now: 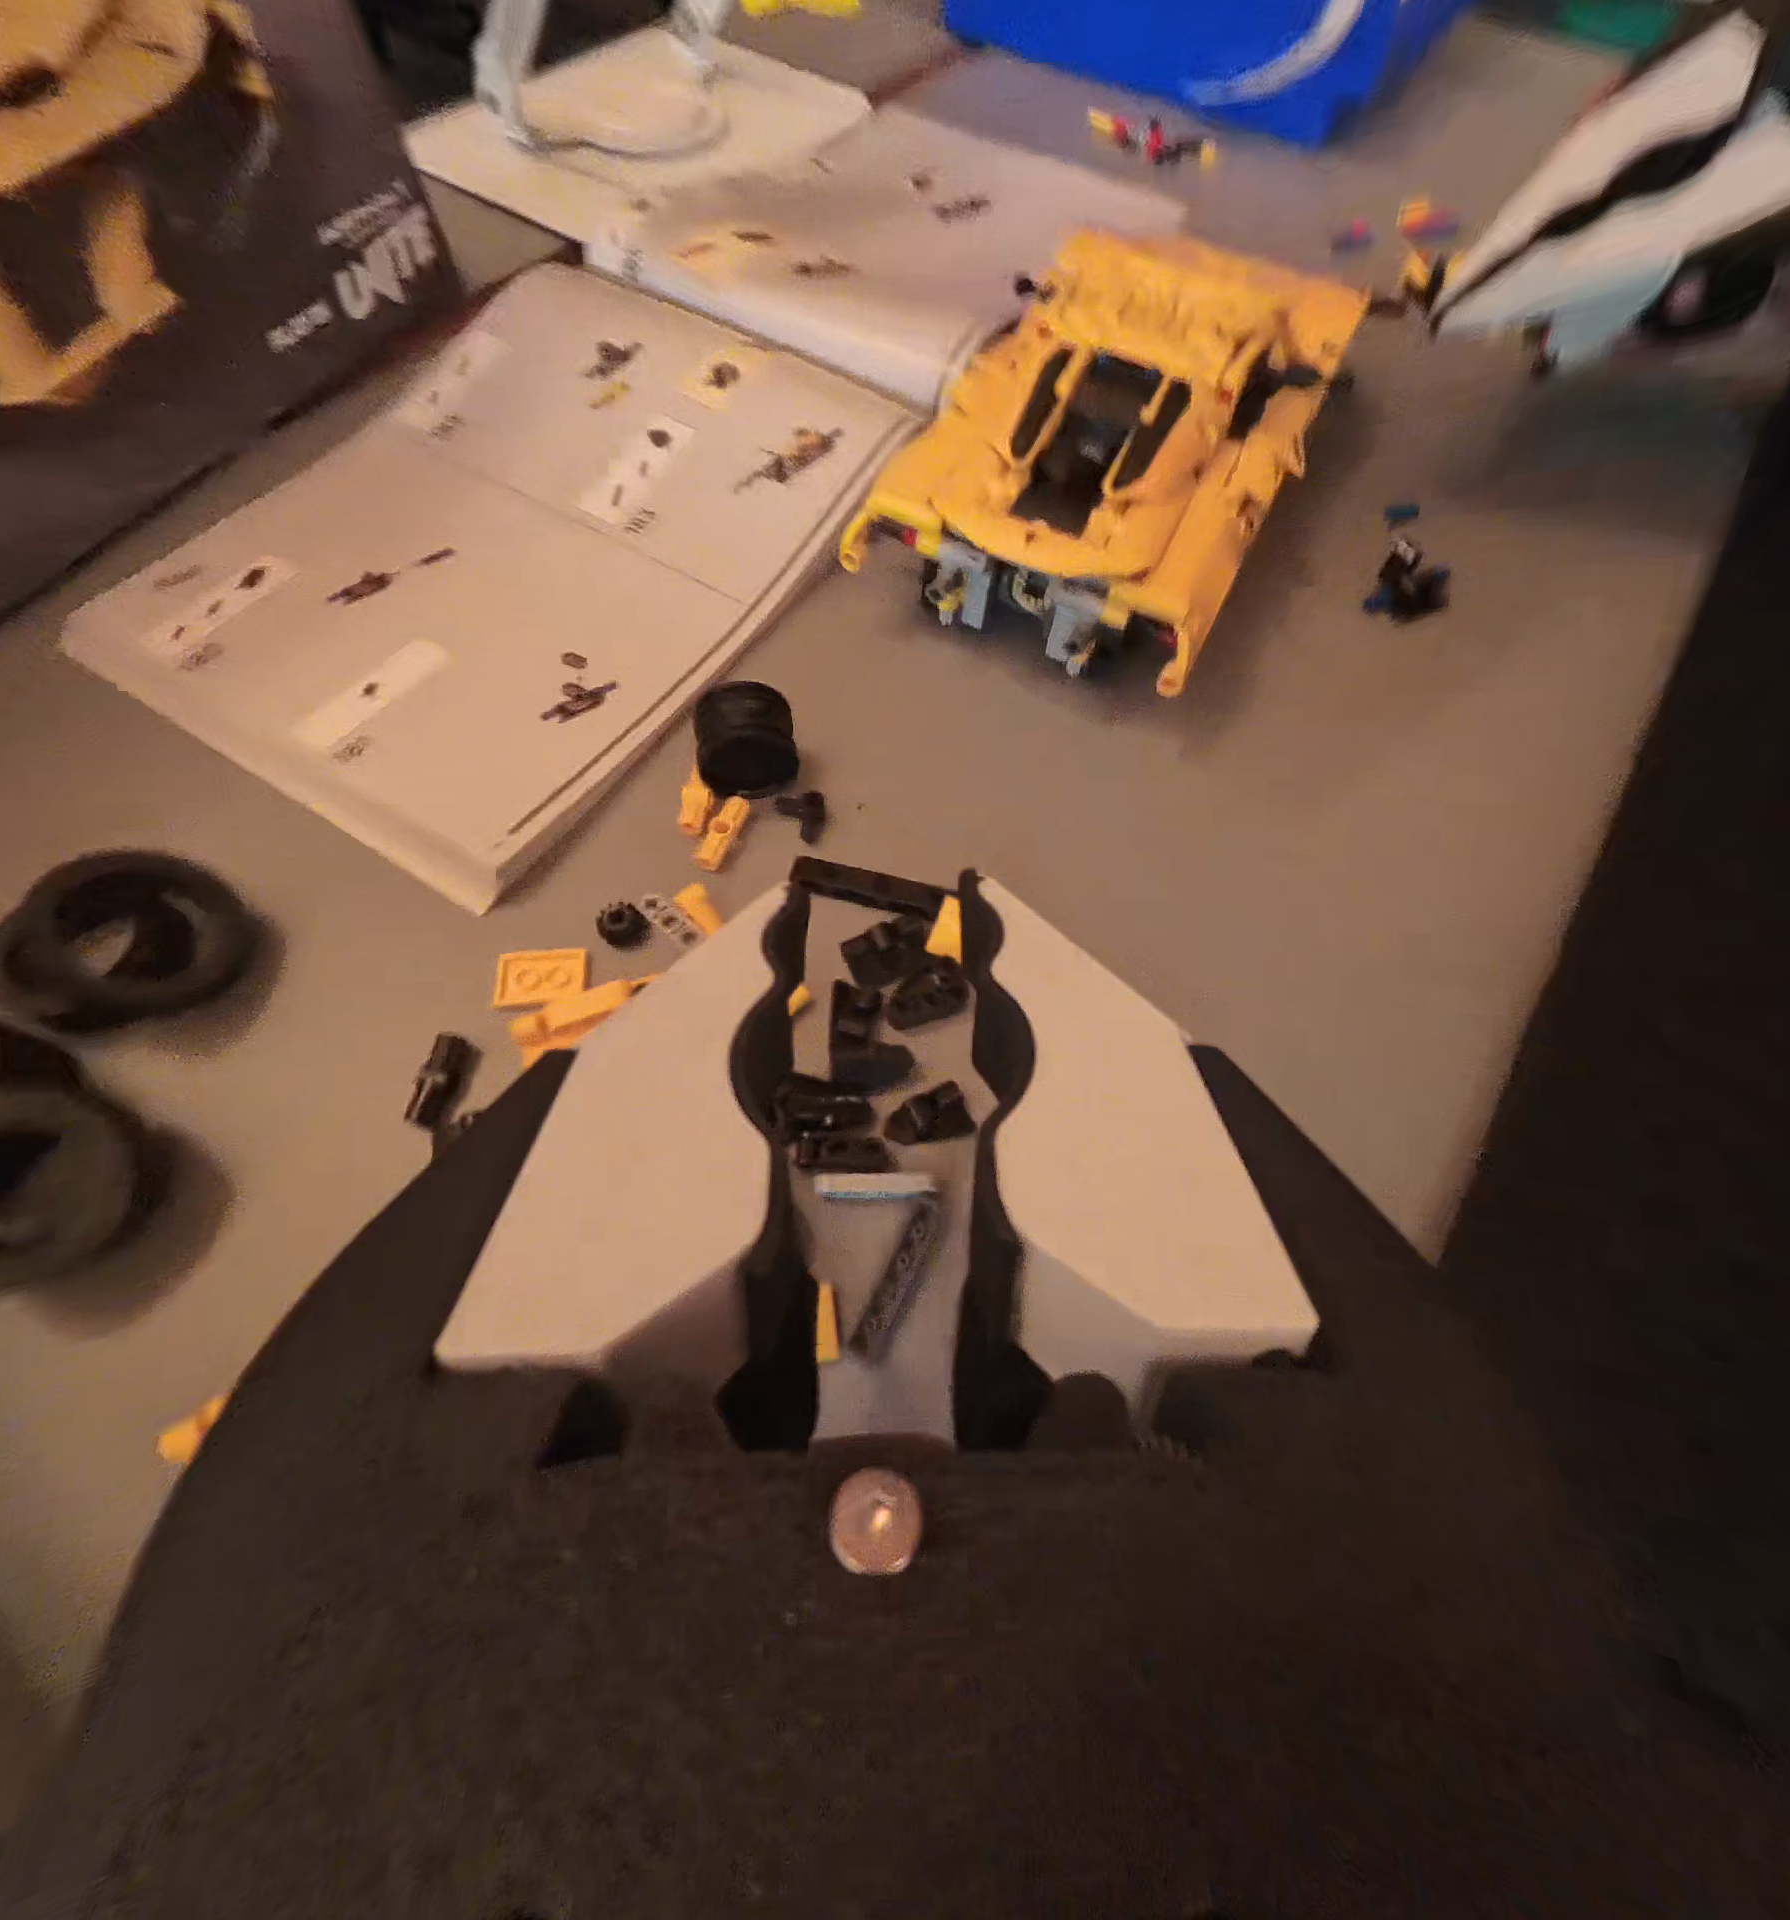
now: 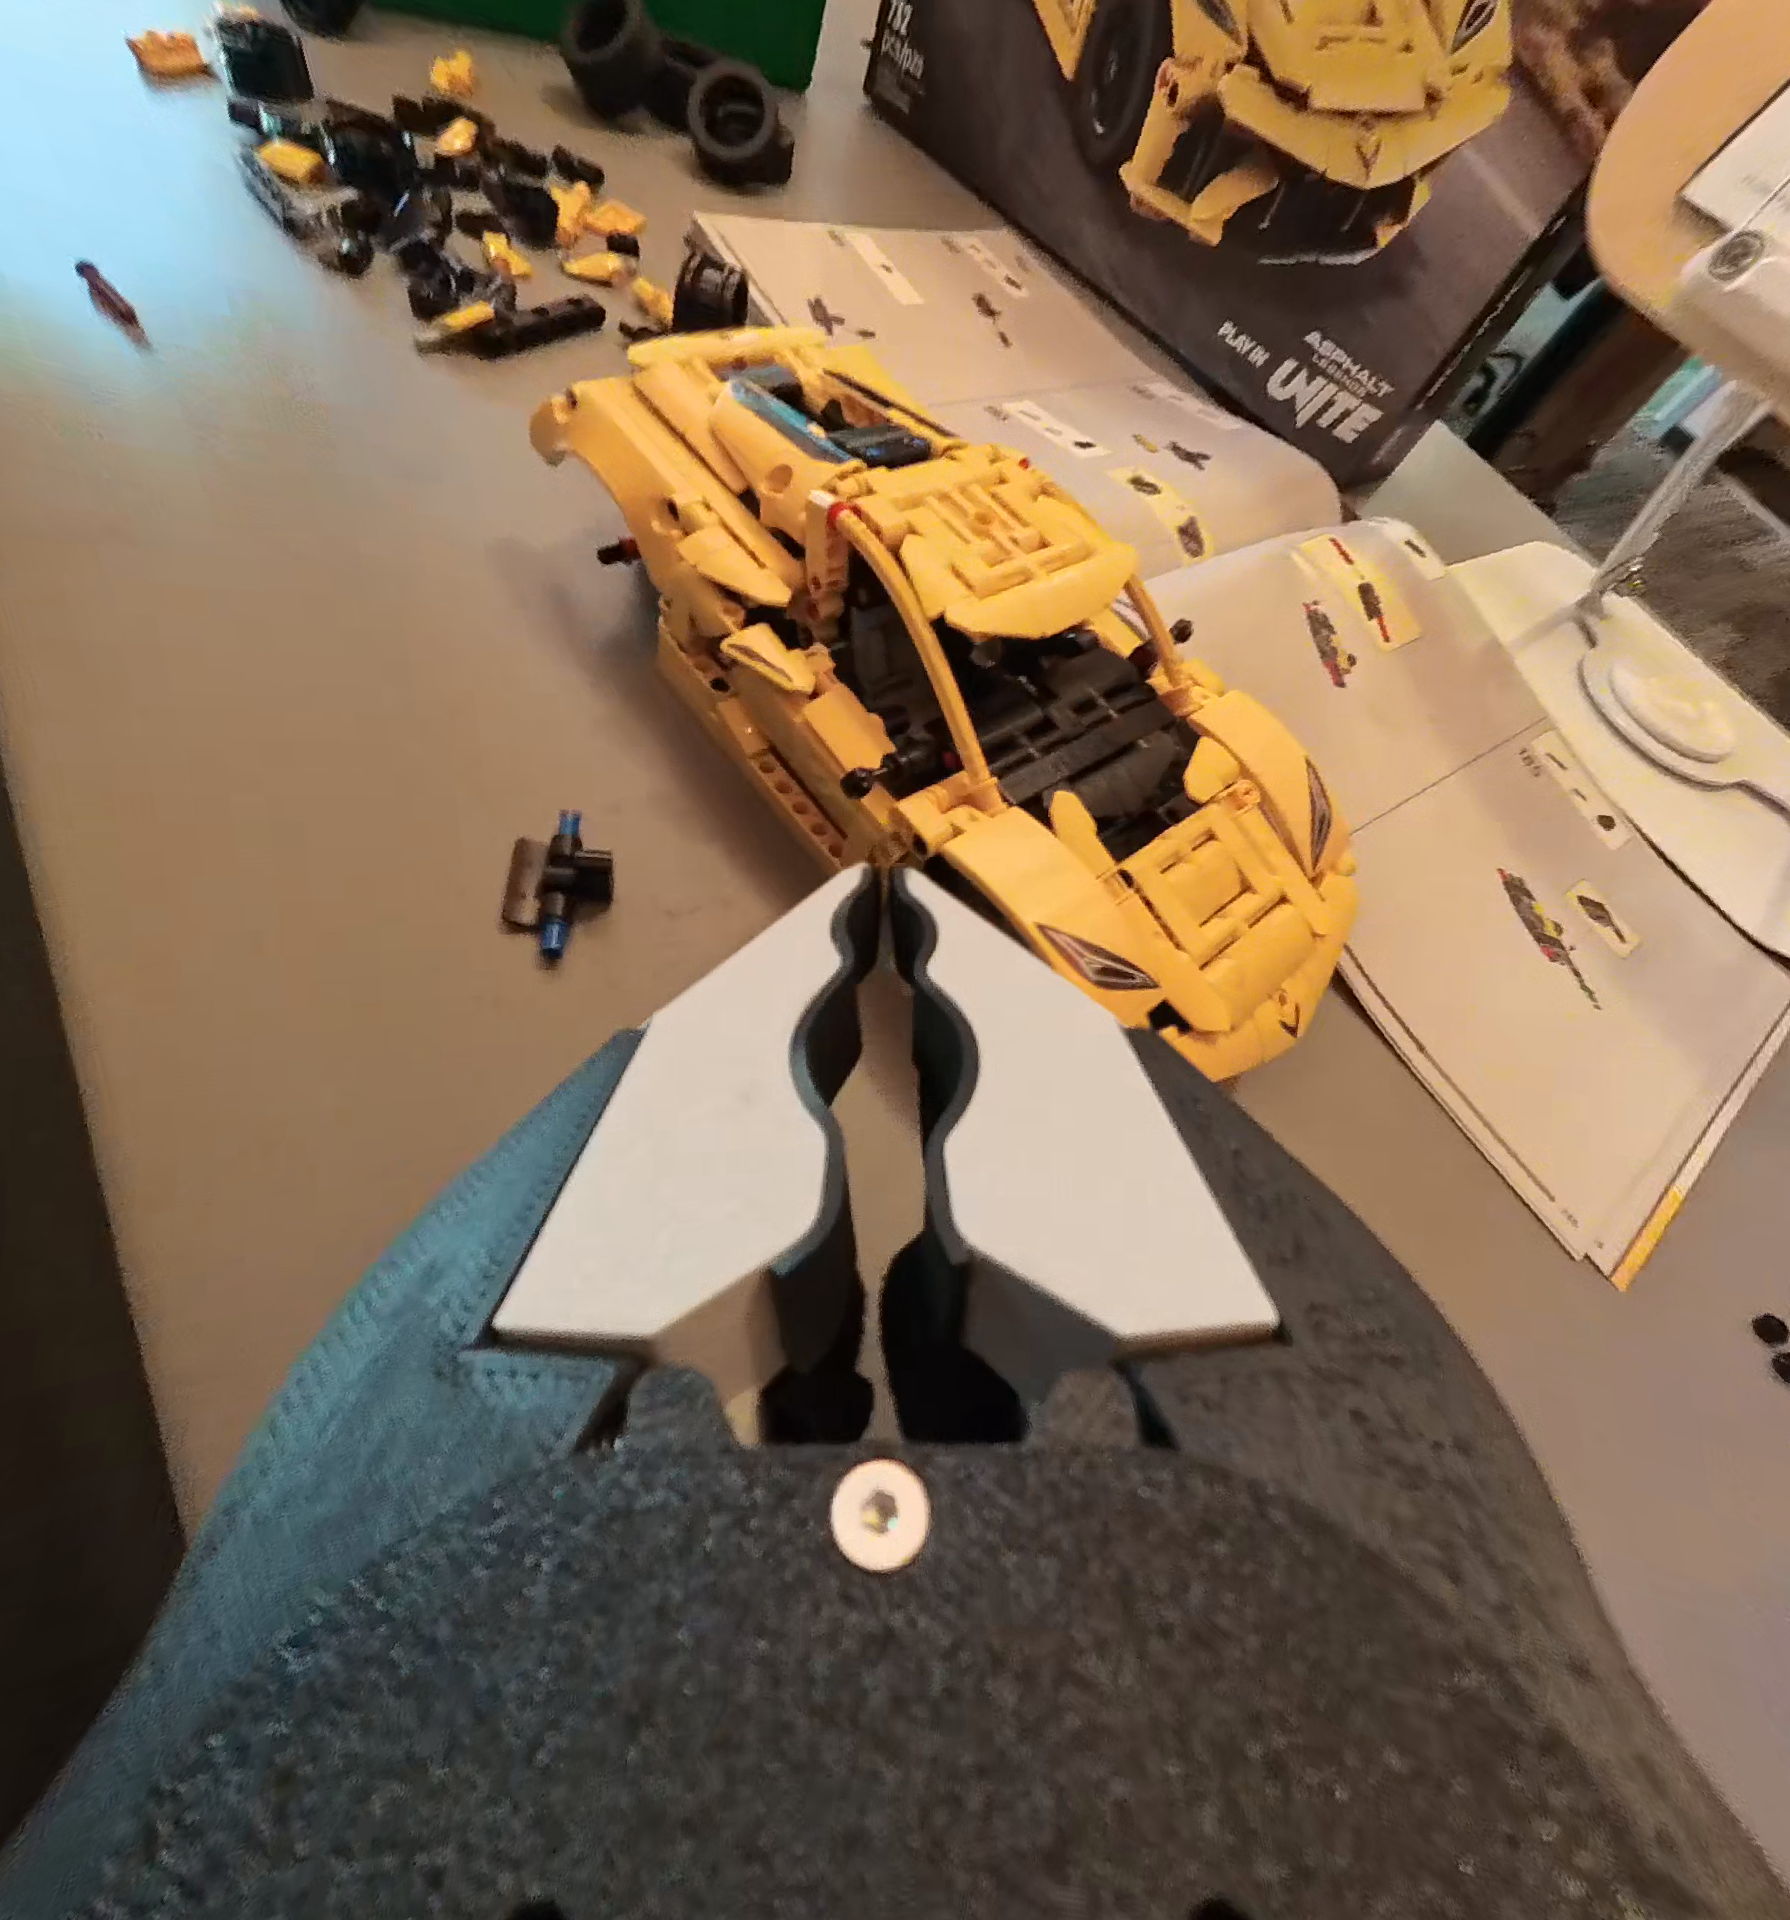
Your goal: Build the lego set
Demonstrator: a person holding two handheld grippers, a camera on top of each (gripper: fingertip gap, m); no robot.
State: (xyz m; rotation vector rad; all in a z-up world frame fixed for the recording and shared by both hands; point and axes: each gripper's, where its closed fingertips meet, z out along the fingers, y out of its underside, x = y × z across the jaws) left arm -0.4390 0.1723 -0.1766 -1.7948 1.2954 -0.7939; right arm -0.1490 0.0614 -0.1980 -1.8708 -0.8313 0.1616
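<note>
Currently left gripper [image 1: 878, 904] hovers over a scatter of small black and yellow pieces [image 1: 870, 1049] on the grey table [image 1: 1130, 935], jaws spread wide, nothing held. Yellow lego car [image 1: 1119, 457] sits farther off on the table, just right of the open instruction booklet [image 1: 475, 582]. Black tyres [image 1: 122, 945] lie to the left; a black wheel hub [image 1: 745, 740] is near the booklet's edge. Set box [image 1: 143, 208] stands at far left.

Right gripper [image 2: 886, 883] has its tips nearly together, narrow; cannot tell if anything is pinched. Tips sit just beside the car's [image 2: 953, 675] near side. A small black-and-blue connector piece [image 2: 558, 883] lies apart to the left. Loose parts pile [image 2: 434, 208] is far back.
</note>
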